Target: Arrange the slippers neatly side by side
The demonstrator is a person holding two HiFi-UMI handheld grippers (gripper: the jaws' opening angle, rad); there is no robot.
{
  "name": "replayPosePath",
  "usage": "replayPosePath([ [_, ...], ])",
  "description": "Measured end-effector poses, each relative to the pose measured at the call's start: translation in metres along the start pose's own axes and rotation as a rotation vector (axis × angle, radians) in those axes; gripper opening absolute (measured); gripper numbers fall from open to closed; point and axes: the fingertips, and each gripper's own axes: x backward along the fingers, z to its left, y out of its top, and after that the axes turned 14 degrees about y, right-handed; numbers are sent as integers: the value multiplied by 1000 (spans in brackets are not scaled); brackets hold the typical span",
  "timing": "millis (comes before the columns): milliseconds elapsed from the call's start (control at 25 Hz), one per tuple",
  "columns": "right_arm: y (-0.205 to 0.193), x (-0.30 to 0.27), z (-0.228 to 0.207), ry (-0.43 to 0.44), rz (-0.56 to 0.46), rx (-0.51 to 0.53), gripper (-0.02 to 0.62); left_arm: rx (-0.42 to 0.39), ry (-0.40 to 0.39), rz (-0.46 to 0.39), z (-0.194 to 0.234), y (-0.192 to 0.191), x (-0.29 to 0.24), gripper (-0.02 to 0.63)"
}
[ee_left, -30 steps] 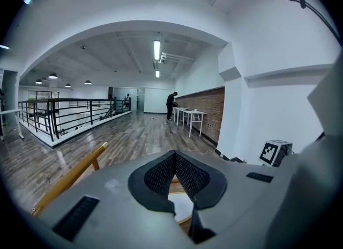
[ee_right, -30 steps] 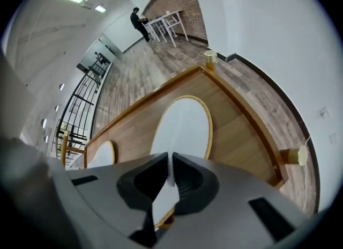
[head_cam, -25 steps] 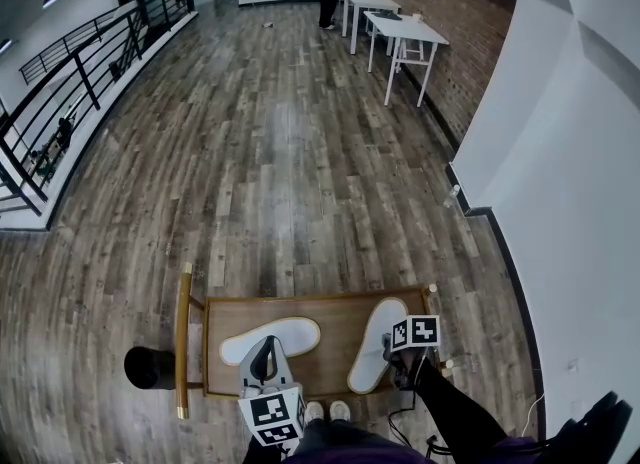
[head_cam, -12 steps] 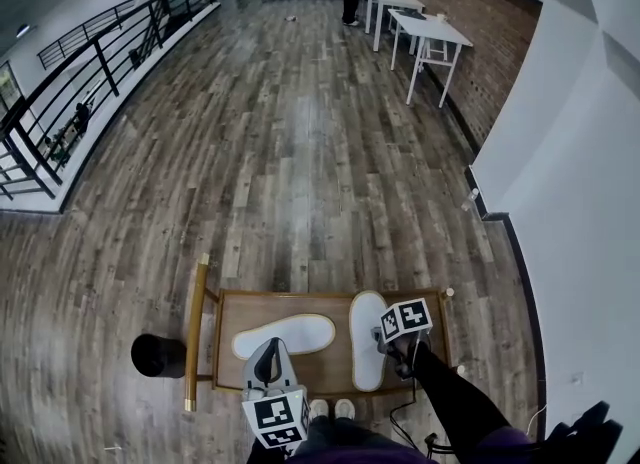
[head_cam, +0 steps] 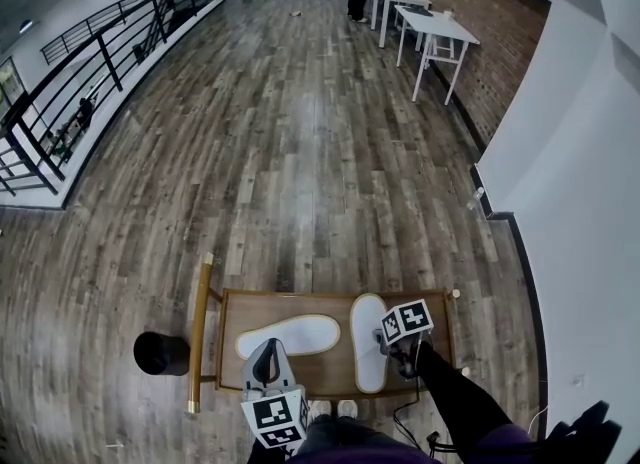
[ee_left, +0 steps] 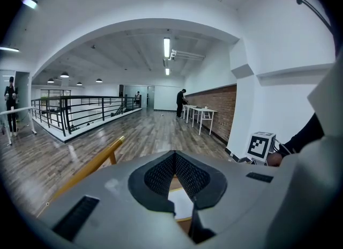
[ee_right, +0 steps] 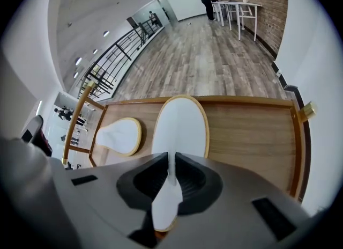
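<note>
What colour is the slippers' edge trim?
Tan-yellow around the flat white slipper, clearest in the right gripper view.

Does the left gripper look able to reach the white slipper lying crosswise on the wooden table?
Probably yes: the left gripper hangs beside that white slipper with nothing between them, though its jaws are shut and must open first.
</note>
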Motion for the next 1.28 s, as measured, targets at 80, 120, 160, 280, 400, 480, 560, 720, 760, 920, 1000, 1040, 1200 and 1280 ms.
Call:
replayPosePath([
  [80,2,2,0,9,-15,-1,21,8,23,7,5,-1,-4,-3],
  [120,3,3,1,20,-28,-2,26,20,36,10,9,0,-7,-3],
  [160,5,5,3,34,-42,-4,38,35,46,12,14,0,-9,-3],
  [280,7,11,7,63,-82,-6,63,55,56,11,25,-2,-17,-3],
  [400,11,29,9,50,-154,5,63,53,30,48,29,-12,-26,-3],
  [480,14,45,16,33,-219,32,63,43,-14,97,24,-26,-33,-3],
  [560,18,60,30,25,-285,70,63,-6,-63,142,13,-40,-40,-3],
  [720,26,80,74,97,-432,101,61,-164,-174,217,-14,-66,-51,-3],
  [760,27,85,84,114,-469,105,61,-212,-212,242,-21,-76,-53,-3],
  [920,25,102,110,151,-566,116,47,-430,-353,303,-44,-112,-60,-2],
  [1000,20,107,112,138,-579,119,22,-544,-424,314,-50,-123,-64,-2],
  [1040,17,109,112,131,-580,120,21,-600,-466,327,-52,-129,-67,5],
  [1200,7,116,111,113,-582,112,20,-843,-629,415,-55,-151,-74,75],
  [1280,3,117,110,107,-583,104,20,-981,-689,468,-53,-163,-79,110],
])
